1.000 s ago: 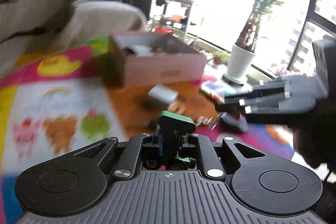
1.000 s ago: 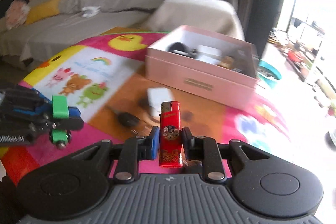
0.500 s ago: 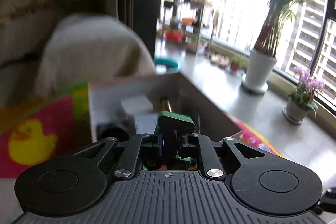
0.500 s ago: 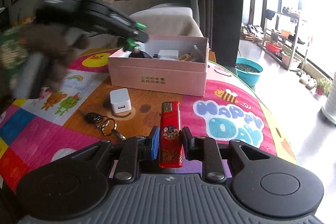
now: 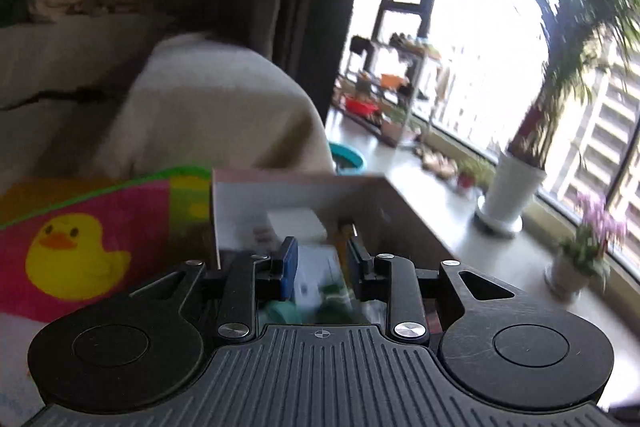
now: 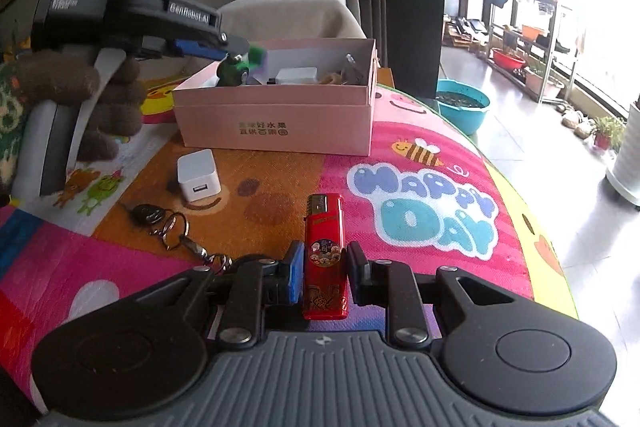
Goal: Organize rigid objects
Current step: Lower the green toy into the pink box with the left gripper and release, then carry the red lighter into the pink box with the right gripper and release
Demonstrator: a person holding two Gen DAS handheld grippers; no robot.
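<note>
Left gripper hangs over the near-left corner of the pink box, jaws opening; the green toy sits just under the tips, blurred in the left wrist view, so whether the pads still touch it I cannot tell. Right gripper clamps the red lighter upright, low over the mat. Step in hand, by my reading: dropping the toy into the box. Next, the lighter wants carrying toward twelve o'clock and releasing inside. White charger at eleven o'clock and keys at ten o'clock remain out. Box contents partly hidden.
</note>
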